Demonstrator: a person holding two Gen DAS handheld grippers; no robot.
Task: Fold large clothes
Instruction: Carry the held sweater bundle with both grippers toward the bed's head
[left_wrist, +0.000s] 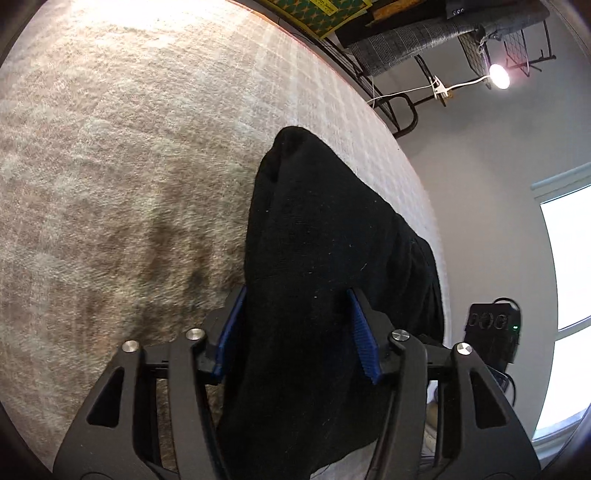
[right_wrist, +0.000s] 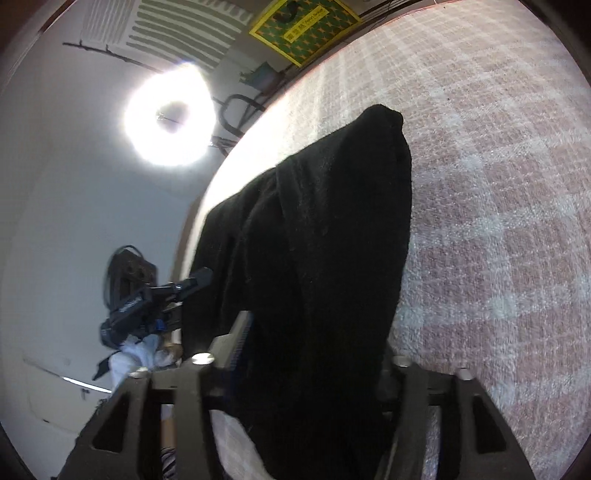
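Blue ribbed pads of the left tool (left_wrist: 295, 328) stood apart with the black knit garment (left_wrist: 332, 258) running between them, seemingly loose rather than pinched. The right tool (right_wrist: 314, 354) straddled the same dark cloth (right_wrist: 314, 240); its far pad was hidden, so I cannot tell its grip. The garment lay bunched near the edge of the pale checked fleece-covered surface (left_wrist: 129, 147), likely to be set down for folding.

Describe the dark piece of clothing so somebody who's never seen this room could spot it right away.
Start at the big checked pink-and-white blanket that covers the surface. At its edge nearest the grey wall a black garment lies bunched, running between the left gripper fingers. It is the only black, plain cloth there; everything around it is pale and checked.
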